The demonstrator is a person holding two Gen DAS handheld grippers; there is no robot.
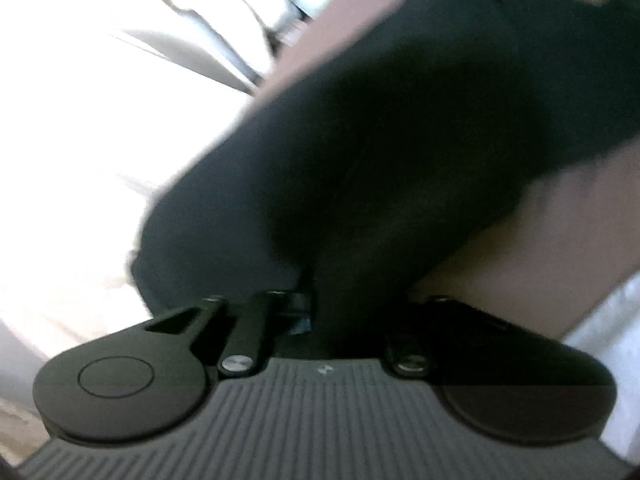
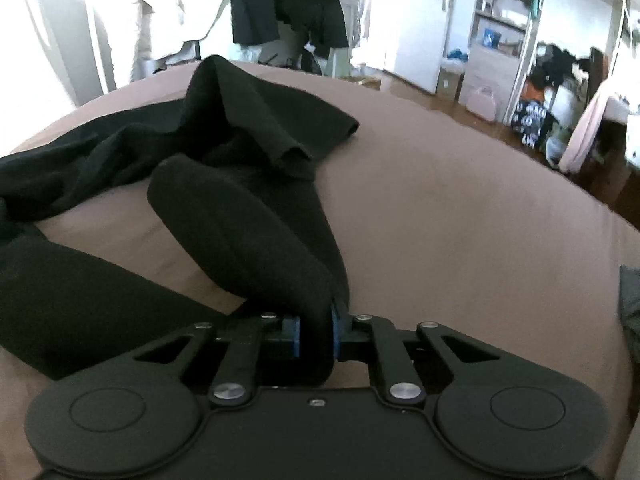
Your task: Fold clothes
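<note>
A black garment (image 2: pixel 248 128) lies crumpled on a brown bedsheet (image 2: pixel 460 200). My right gripper (image 2: pixel 316 336) is shut on a fold of this black cloth, which bulges out ahead of the blue pads (image 2: pixel 335 334) and trails left across the bed. In the blurred left wrist view, the same black garment (image 1: pixel 380 140) fills most of the picture and runs down between the fingers of my left gripper (image 1: pixel 320 312), which is shut on it. The cloth hides the left fingertips.
The brown bedsheet (image 1: pixel 560 232) shows under the cloth at right. Beyond the bed hang light and dark clothes (image 2: pixel 288 8). A white door (image 2: pixel 416 20), shelves and clutter (image 2: pixel 540 92) stand on a wooden floor at the right. Another dark cloth (image 2: pixel 630 304) touches the right edge.
</note>
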